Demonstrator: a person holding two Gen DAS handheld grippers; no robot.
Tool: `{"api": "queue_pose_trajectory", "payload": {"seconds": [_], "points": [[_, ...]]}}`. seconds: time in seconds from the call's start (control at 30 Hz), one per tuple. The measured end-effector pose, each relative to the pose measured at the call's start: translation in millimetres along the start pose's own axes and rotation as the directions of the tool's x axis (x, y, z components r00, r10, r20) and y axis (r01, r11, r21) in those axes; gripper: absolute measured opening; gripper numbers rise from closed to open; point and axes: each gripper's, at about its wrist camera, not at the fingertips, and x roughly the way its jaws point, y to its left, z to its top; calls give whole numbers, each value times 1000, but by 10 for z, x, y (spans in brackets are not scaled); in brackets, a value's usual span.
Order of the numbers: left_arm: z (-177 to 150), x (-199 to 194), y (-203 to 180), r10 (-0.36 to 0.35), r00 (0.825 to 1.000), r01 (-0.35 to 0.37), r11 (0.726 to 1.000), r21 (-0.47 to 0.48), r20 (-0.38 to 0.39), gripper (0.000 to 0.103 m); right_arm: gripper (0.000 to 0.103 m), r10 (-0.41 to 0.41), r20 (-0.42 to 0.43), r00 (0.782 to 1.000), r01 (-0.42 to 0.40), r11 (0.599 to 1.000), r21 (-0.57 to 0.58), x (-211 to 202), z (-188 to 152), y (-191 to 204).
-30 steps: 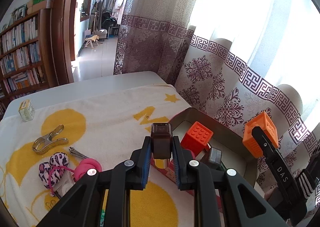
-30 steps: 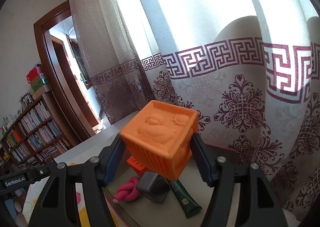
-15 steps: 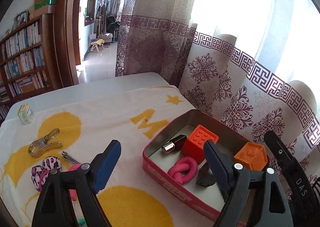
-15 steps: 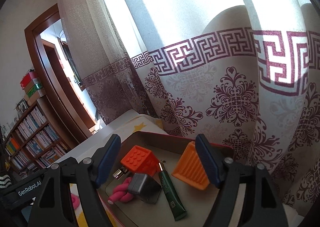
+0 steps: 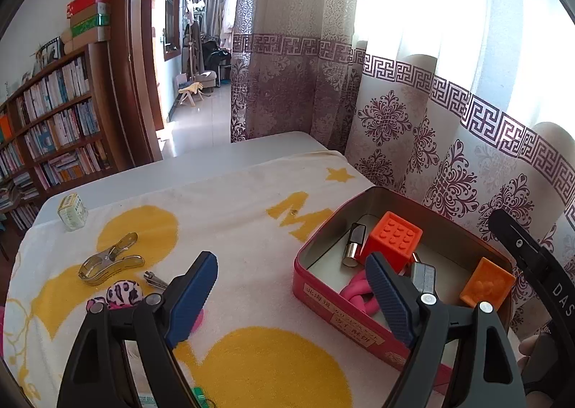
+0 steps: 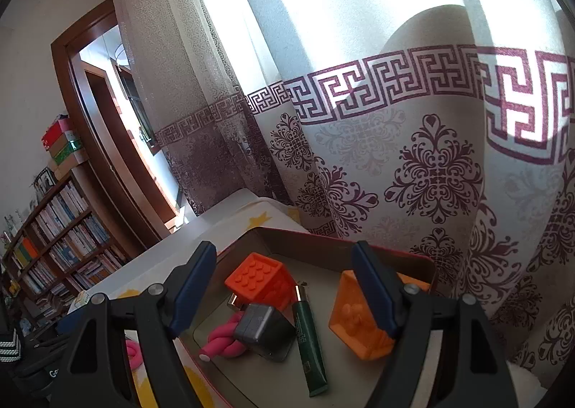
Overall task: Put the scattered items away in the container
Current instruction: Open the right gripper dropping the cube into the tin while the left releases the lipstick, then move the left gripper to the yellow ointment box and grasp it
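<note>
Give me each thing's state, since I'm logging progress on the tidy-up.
Tin: open, no lid on.
Red block: in the tin.
Orange block: in the tin, tilted.
Green tube: lying flat in the tin.
Lipstick: capped, lying in the tin.
Clip: on the towel, outside.
Left gripper: open, empty.
Right gripper: open, empty.

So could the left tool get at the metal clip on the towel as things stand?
Probably yes. The left tool is open and empty, and the metal clip lies alone on the towel, ahead and to its left, with nothing over it. The leopard-print item sits nearer but apart from it.
</note>
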Motion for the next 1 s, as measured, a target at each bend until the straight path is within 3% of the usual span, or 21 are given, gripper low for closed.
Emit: {"api": "queue_pose_trajectory", "payload": {"seconds": [0.47,0.63,1.0], "points": [[-58,44,199,-1,999,-2,999,-49,-42,86,81,22,-22,1000,-23,999,-46,45,-85,146],[-56,17,317,-1,999,-3,997,-77,-53,86,81,67,-32,997,-69,995,-71,45,-143,245],[-154,-133,949,65,995,-76,985,-154,-73,86,83,150,-90,985,-164,970,-177,109,-372,565]]}}
